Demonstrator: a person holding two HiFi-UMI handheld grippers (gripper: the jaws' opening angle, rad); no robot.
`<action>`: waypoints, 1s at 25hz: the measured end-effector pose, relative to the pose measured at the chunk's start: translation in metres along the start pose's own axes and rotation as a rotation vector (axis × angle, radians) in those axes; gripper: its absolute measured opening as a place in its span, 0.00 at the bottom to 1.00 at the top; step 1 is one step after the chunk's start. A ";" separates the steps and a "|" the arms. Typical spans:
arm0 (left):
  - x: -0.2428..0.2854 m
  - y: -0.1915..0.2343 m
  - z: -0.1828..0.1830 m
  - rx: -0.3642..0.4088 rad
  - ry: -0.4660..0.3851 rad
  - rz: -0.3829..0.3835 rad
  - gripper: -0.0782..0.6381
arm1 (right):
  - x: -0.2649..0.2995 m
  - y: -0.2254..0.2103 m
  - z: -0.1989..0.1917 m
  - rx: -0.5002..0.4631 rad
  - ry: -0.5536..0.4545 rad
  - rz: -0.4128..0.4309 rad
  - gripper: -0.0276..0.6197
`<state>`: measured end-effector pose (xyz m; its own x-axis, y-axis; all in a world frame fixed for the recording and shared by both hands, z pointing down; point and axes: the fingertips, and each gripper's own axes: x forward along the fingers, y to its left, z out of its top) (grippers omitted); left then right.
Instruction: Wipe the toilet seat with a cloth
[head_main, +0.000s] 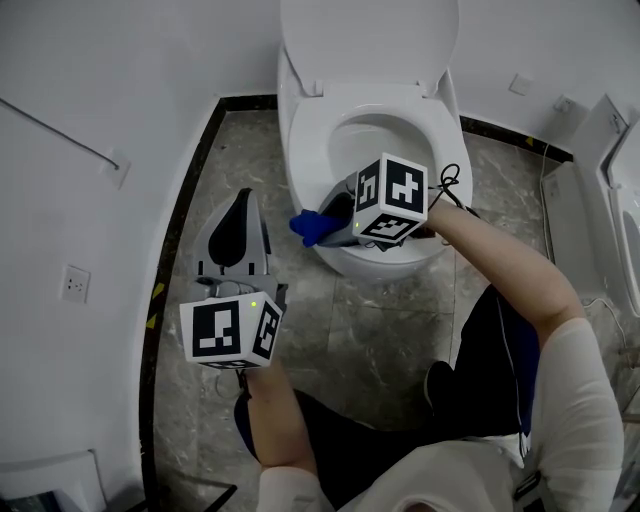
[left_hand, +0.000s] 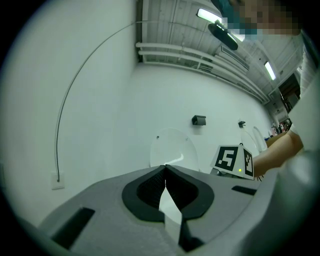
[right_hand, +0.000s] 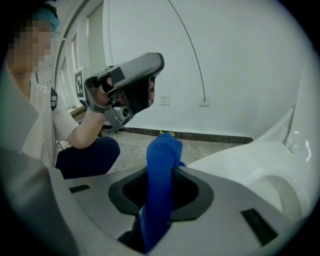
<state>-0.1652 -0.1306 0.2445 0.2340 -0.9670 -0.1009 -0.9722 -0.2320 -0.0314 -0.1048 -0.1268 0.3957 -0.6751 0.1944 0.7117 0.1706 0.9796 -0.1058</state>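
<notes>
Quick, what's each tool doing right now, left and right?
Left tool: closed, nothing in it.
Right tool: closed on the blue cloth, at the front of the toilet seat.

No word, brand or number can be read anywhere. The only printed marks are black-and-white square marker patterns on the left gripper (head_main: 243, 200) and the right gripper (head_main: 325, 225) — patterns, not letters.

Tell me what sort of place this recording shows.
A bathroom or toilet cubicle, most likely: a white ceramic toilet with its lid raised, a grey marbled tile floor and a white wall socket. The right gripper holds a blue cloth at the bowl.
</notes>
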 end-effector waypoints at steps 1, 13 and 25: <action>0.000 0.000 0.000 0.000 0.000 -0.002 0.12 | -0.001 0.003 -0.001 0.000 0.002 0.004 0.19; -0.001 -0.002 0.004 -0.022 -0.008 -0.018 0.12 | -0.010 0.035 -0.018 -0.011 0.046 0.024 0.19; 0.000 -0.014 0.004 -0.019 -0.006 -0.053 0.12 | -0.029 0.040 -0.038 0.049 0.054 -0.084 0.19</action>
<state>-0.1512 -0.1265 0.2409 0.2849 -0.9528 -0.1052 -0.9585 -0.2846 -0.0183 -0.0511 -0.0953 0.3978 -0.6458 0.1096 0.7556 0.0785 0.9939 -0.0770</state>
